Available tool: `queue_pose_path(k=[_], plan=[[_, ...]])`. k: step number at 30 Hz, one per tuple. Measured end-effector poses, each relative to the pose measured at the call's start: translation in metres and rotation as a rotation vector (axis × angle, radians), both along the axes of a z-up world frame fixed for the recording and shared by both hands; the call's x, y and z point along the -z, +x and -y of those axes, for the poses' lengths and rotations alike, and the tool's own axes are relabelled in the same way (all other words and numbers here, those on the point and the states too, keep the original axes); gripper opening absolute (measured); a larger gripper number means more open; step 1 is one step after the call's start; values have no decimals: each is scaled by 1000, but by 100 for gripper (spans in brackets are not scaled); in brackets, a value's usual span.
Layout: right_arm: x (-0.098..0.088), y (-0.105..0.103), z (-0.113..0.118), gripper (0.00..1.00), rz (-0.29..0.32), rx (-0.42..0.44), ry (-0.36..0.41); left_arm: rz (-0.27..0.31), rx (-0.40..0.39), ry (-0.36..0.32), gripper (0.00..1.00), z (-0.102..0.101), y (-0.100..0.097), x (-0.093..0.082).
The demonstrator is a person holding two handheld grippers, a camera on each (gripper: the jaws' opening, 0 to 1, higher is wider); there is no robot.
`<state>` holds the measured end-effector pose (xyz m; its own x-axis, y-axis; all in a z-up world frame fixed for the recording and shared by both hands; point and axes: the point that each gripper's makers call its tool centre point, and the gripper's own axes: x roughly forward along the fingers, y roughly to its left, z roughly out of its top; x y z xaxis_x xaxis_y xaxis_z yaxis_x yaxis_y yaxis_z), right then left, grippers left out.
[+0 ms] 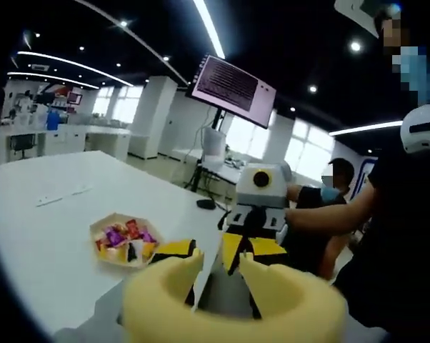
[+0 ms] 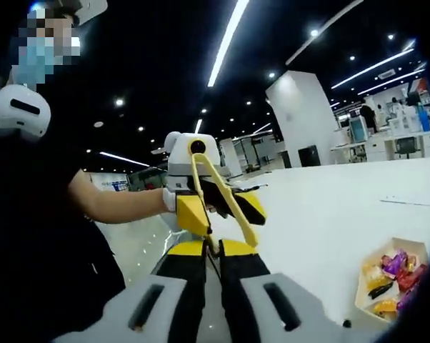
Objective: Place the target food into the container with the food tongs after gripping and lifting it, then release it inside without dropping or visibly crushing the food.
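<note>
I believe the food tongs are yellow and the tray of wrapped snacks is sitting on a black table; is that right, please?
Not quite. The table is white, not black, as the right gripper view shows. The rest holds: the food tongs are yellow, and the tray of wrapped snacks sits on that table.

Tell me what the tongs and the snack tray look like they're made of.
The tongs look like yellow plastic or silicone: smooth, matte, one solid colour, bent in a thin loop. The tray looks like light cardboard or pale wood, with a flat, dull, angular rim; too small to settle which. The wrapped snacks inside look like glossy foil or plastic film.
</note>
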<state>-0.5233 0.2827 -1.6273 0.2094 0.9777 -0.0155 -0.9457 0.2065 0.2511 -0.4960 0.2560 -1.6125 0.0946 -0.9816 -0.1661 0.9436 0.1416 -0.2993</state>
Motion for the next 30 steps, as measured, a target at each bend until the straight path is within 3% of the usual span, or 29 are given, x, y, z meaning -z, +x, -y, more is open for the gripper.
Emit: queue_pose_path(k=[3, 9, 22, 27, 30], plan=[[-1, -6, 0, 5, 13, -24, 11, -24, 21, -18, 25, 0, -3, 0], [0, -10, 3, 2, 28, -46, -18, 61, 57, -20, 28, 3, -7, -1], [13, -11, 25, 1, 14, -34, -97, 95, 65, 40, 31, 3, -5, 18], [26, -4, 41, 1, -7, 7, -145, 135, 61, 105, 22, 3, 3, 36], [38, 0, 53, 1, -22, 35, -191, 86, 74, 93, 12, 4, 3, 41]])
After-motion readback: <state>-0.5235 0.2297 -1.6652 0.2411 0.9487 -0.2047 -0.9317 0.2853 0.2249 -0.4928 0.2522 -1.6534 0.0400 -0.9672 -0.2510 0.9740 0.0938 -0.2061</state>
